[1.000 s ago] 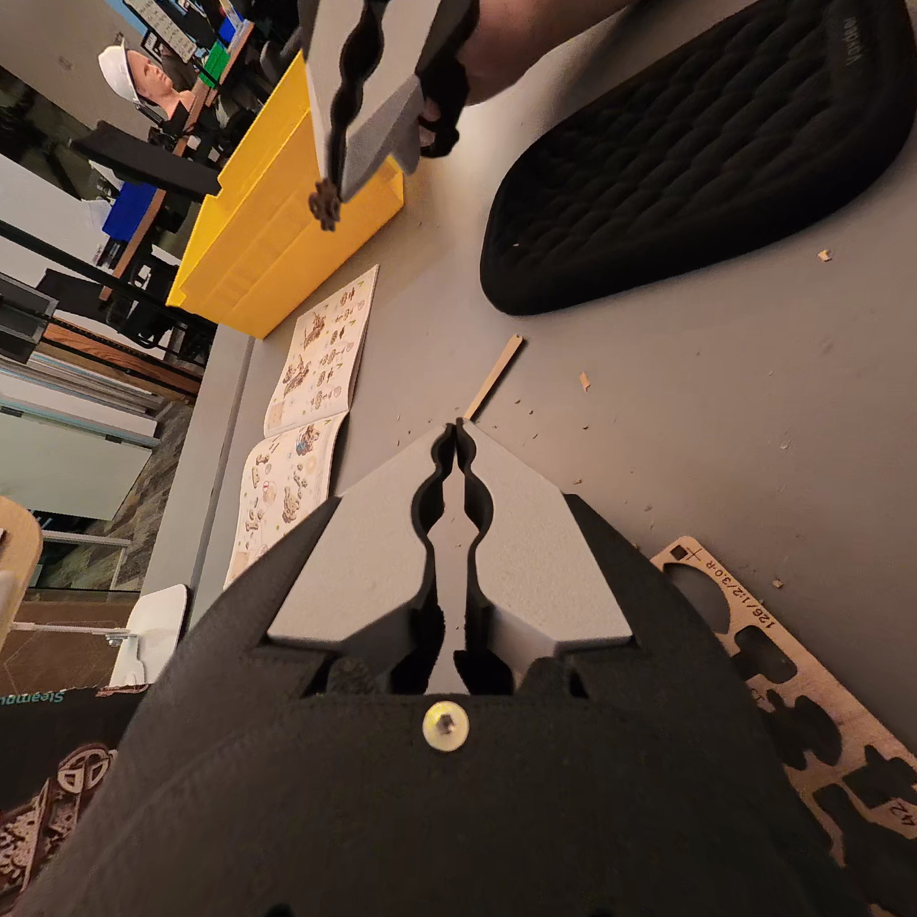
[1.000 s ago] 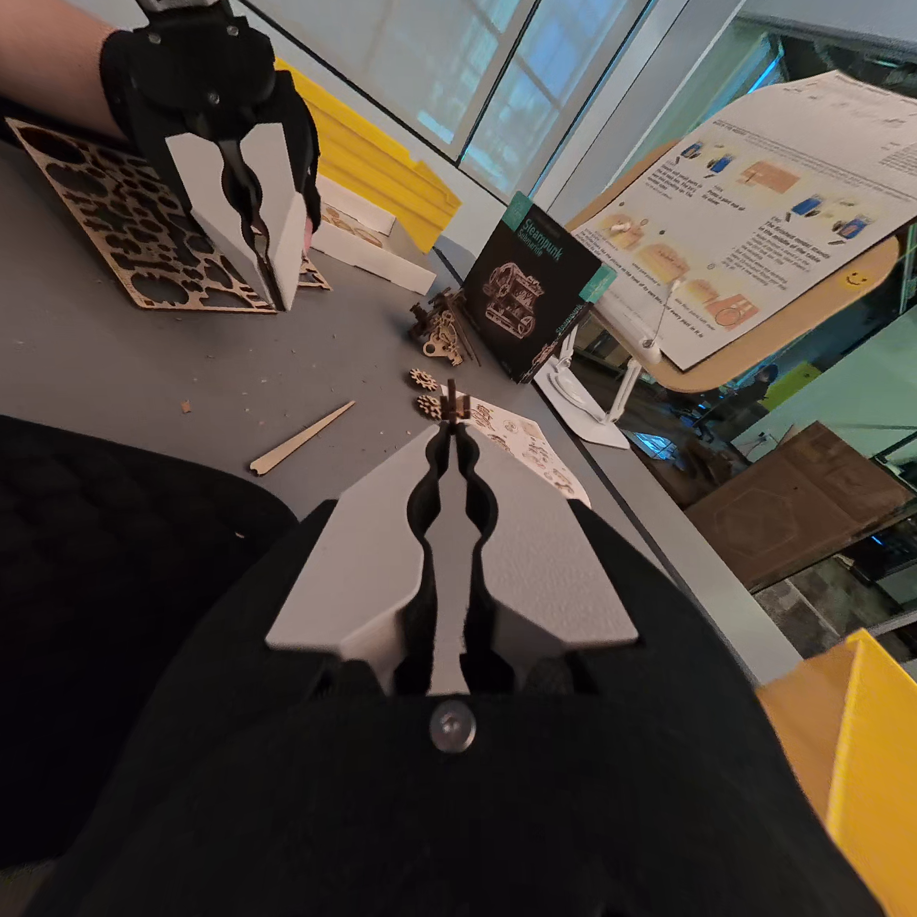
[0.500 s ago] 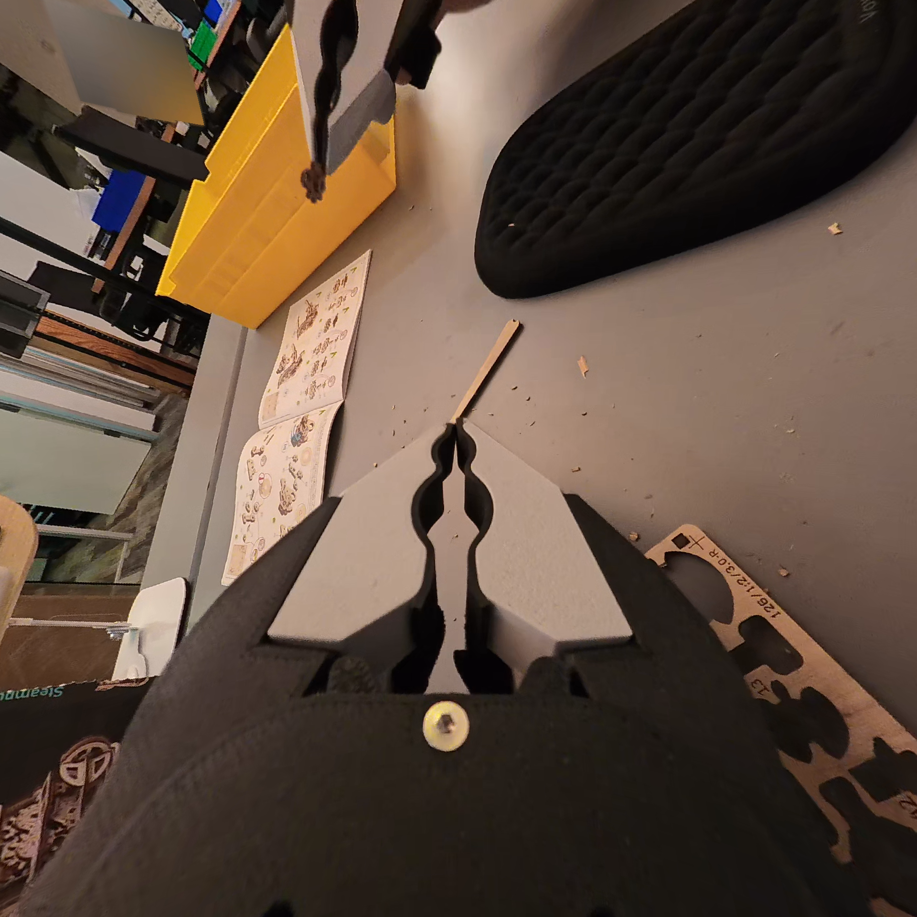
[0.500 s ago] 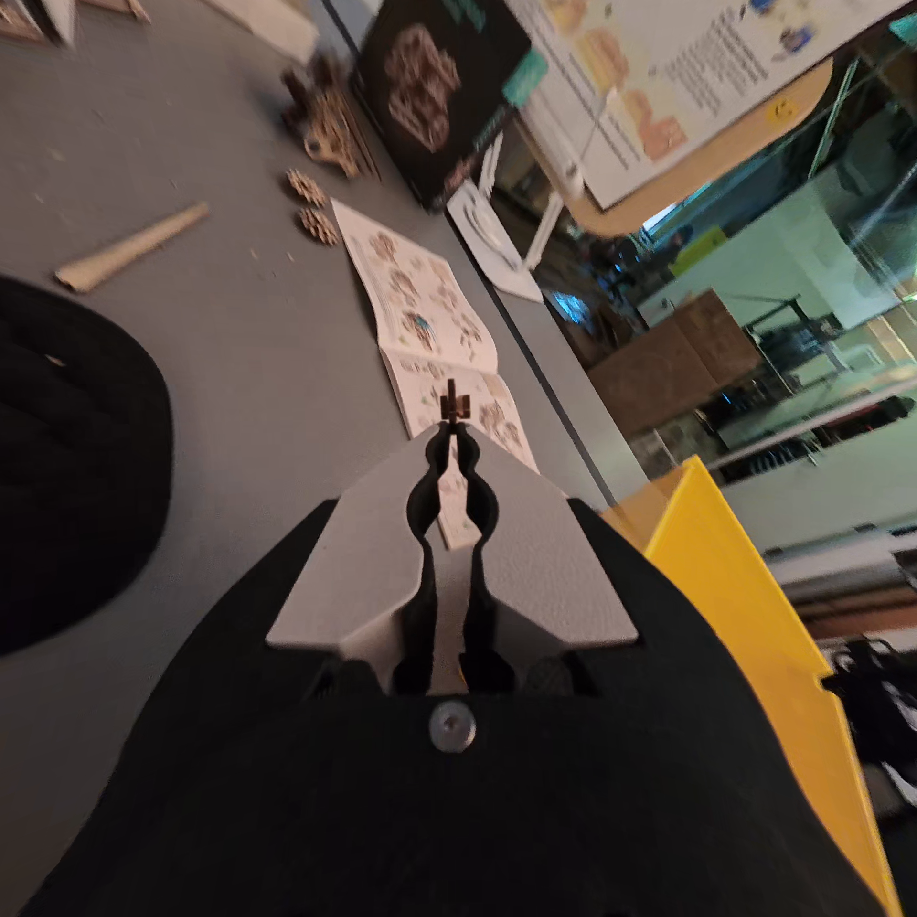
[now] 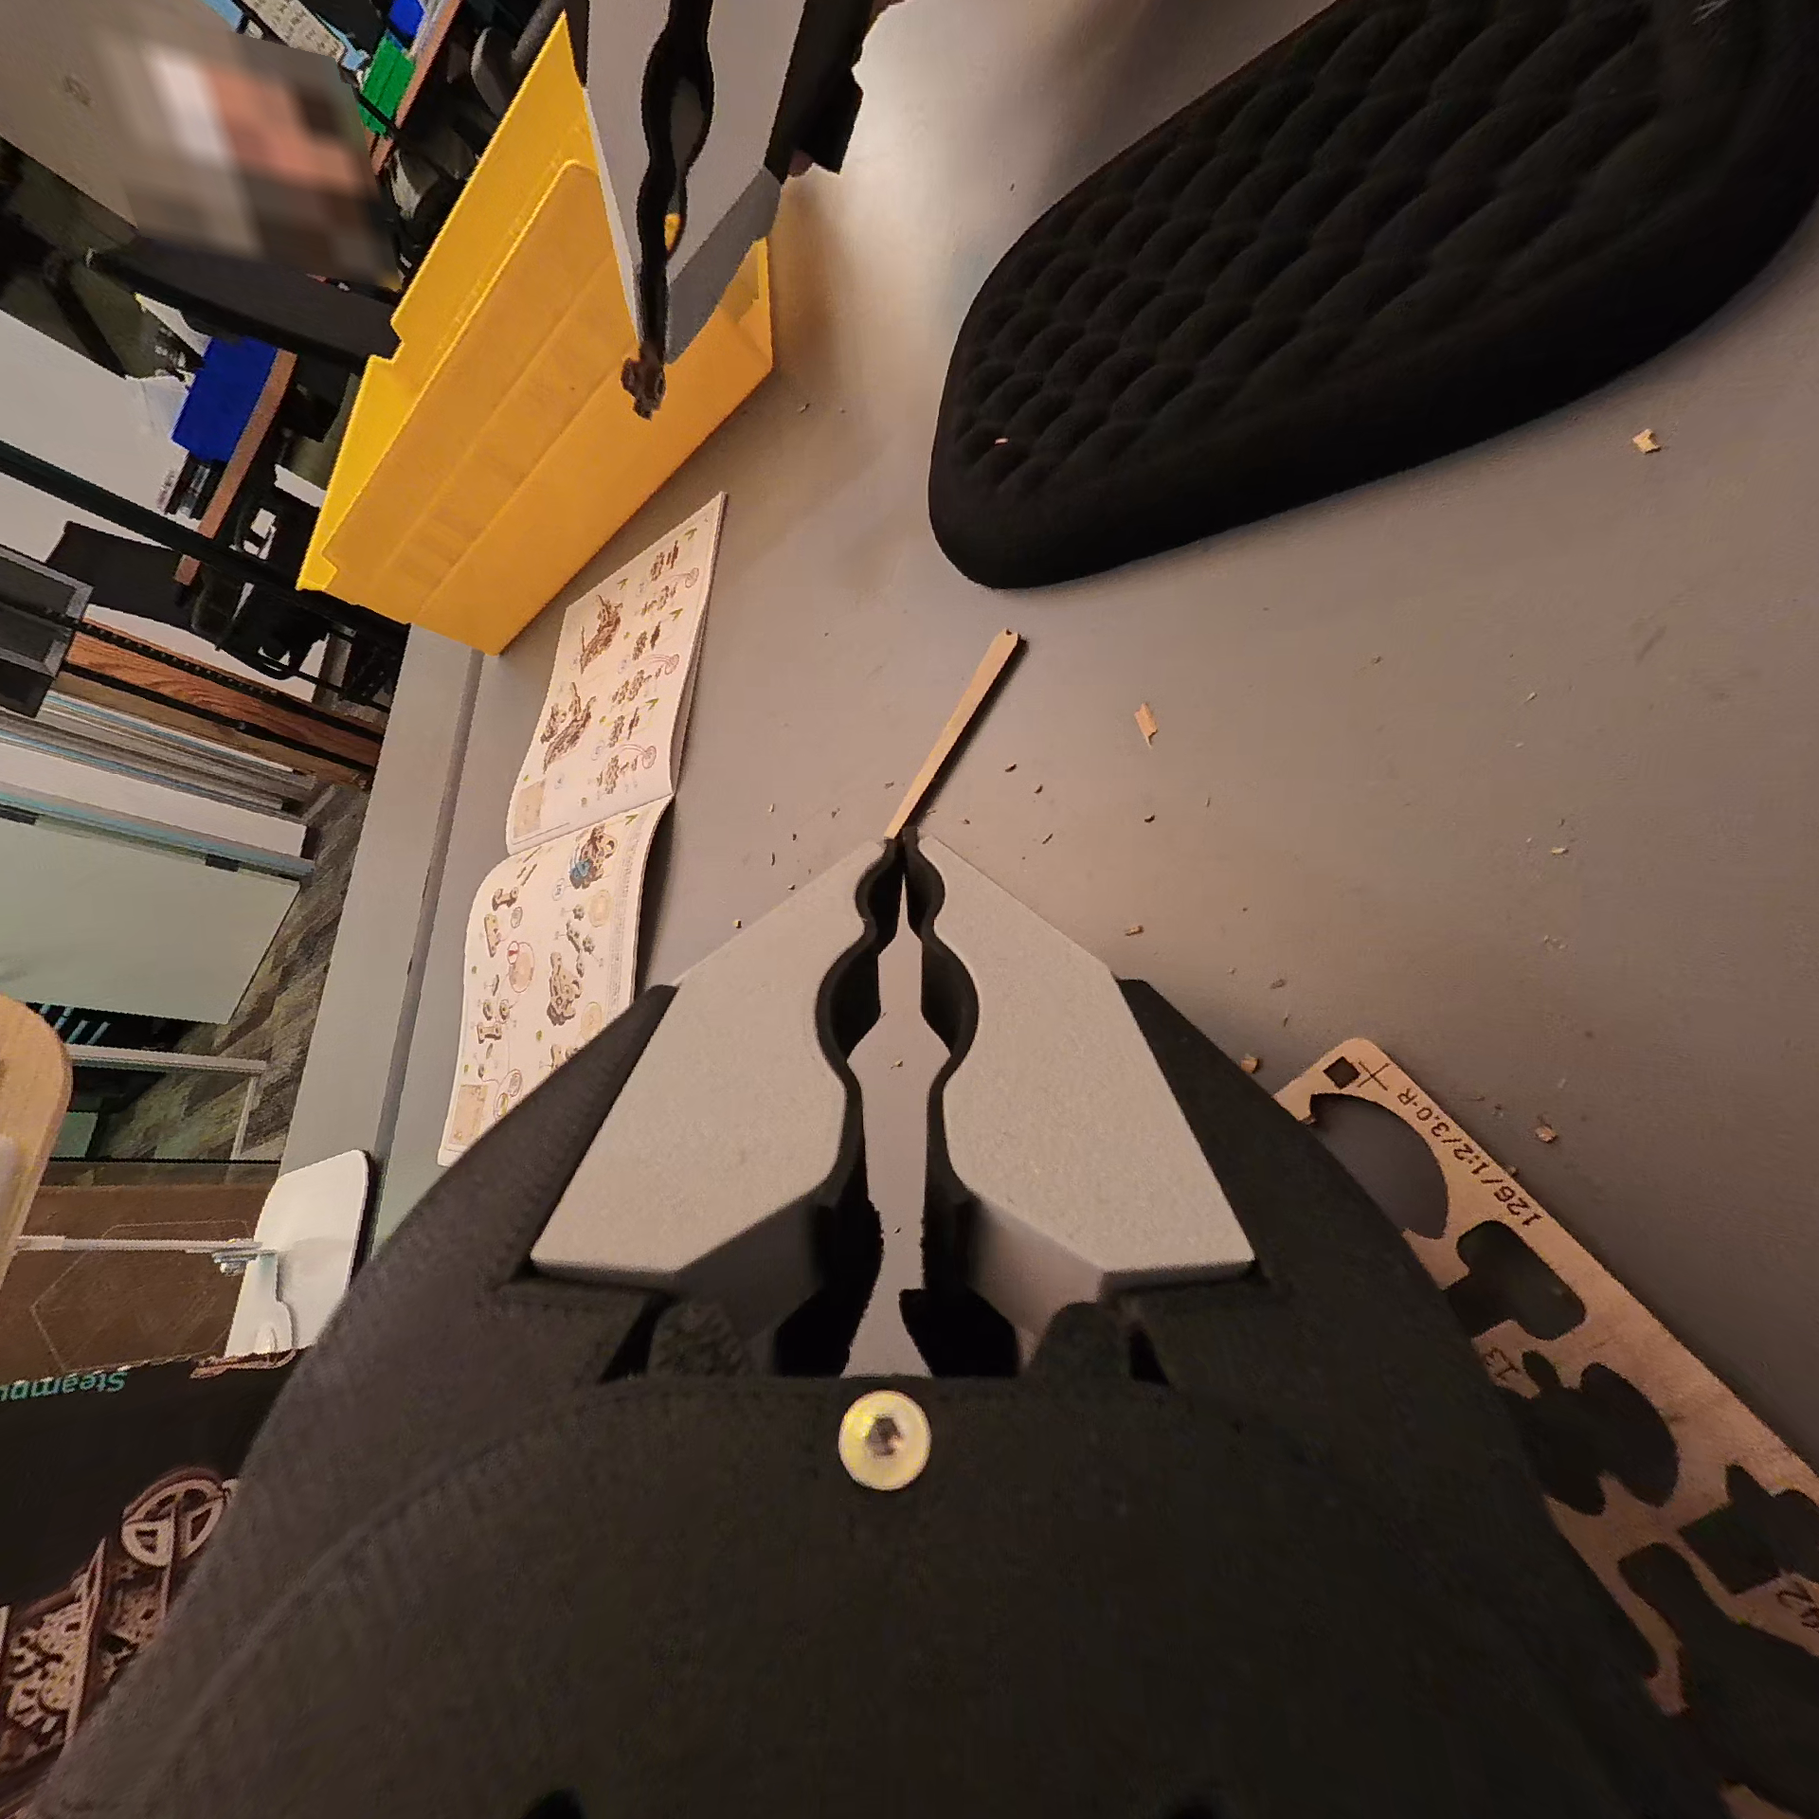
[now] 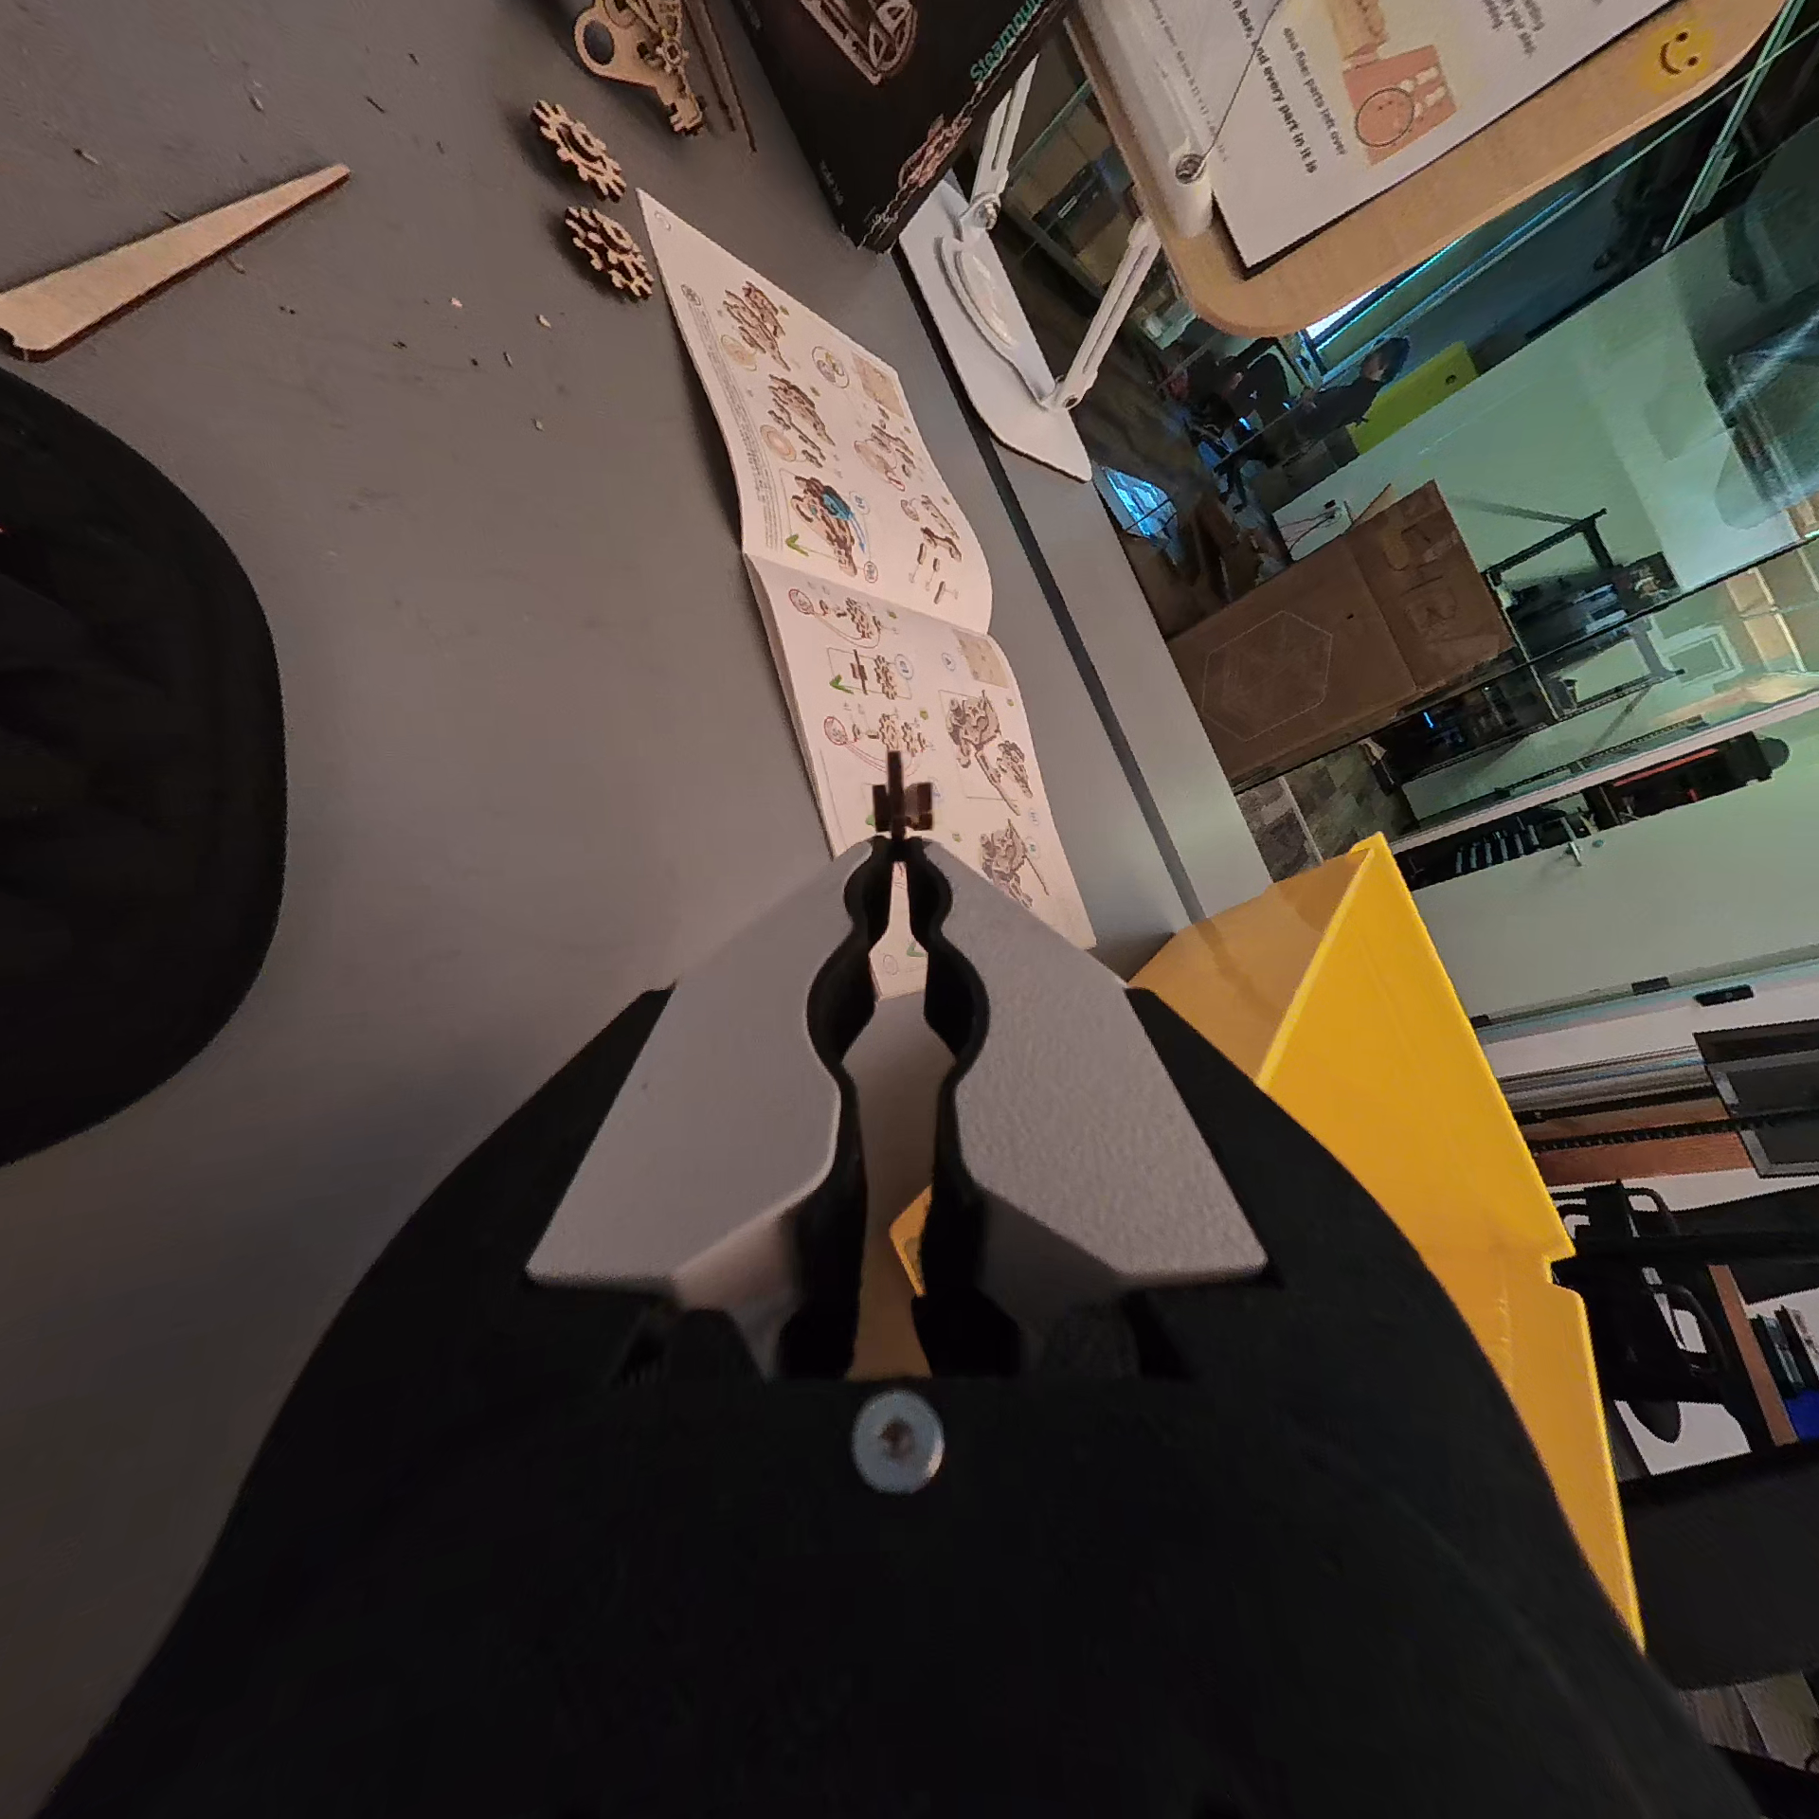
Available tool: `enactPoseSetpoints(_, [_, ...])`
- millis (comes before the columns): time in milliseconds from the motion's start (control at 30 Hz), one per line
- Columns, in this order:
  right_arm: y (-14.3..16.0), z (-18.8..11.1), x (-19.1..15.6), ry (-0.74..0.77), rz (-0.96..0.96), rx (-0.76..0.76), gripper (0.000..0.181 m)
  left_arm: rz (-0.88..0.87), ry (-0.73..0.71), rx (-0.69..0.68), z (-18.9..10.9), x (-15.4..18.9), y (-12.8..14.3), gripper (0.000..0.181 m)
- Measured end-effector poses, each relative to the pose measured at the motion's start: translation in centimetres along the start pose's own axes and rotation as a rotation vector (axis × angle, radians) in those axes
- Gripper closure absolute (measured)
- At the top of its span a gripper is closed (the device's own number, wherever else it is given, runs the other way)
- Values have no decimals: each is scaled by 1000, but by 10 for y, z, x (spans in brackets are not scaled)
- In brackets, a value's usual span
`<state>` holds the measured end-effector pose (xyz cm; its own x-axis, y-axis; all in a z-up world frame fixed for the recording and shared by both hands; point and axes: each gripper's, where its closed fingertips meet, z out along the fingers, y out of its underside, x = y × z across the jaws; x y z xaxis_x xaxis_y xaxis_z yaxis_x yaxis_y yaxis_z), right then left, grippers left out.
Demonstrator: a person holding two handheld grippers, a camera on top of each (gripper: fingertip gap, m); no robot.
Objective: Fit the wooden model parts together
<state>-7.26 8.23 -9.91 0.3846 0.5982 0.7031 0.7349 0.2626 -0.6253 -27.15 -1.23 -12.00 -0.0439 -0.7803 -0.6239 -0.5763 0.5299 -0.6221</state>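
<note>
Two grippers, both closed: your right gripper (image 6: 898, 854) pinches a tiny wooden part (image 6: 898, 802) at mid-frame over the instruction booklet (image 6: 866, 551), while your left gripper (image 5: 904, 846) looks empty, closed above the gray surface (image 5: 1378, 787). Such a thin grip could let it twist or drop when pressed. There's printing on the black box (image 6: 886, 89) at top and the cutout sheet (image 5: 1536, 1309).

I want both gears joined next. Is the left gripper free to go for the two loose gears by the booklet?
Probably yes: the left gripper is shut on nothing, and the two loose gears lie uncovered on the table. It would need to open first.
</note>
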Motion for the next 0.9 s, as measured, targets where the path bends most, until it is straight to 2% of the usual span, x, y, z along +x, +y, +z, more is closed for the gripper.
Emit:
enactPoseSetpoints(533, [-5, 0, -3, -8, -17, 20, 180, 10, 5, -9, 1, 2, 0, 181])
enactPoseSetpoints(733, [-18, 3, -32, -149, -29, 84, 180, 14, 8, -12, 1, 3, 1, 181])
enactPoseSetpoints(900, [-10, 11, -41, -179, -54, 27, 180, 21, 14, -22, 1, 4, 3, 181])
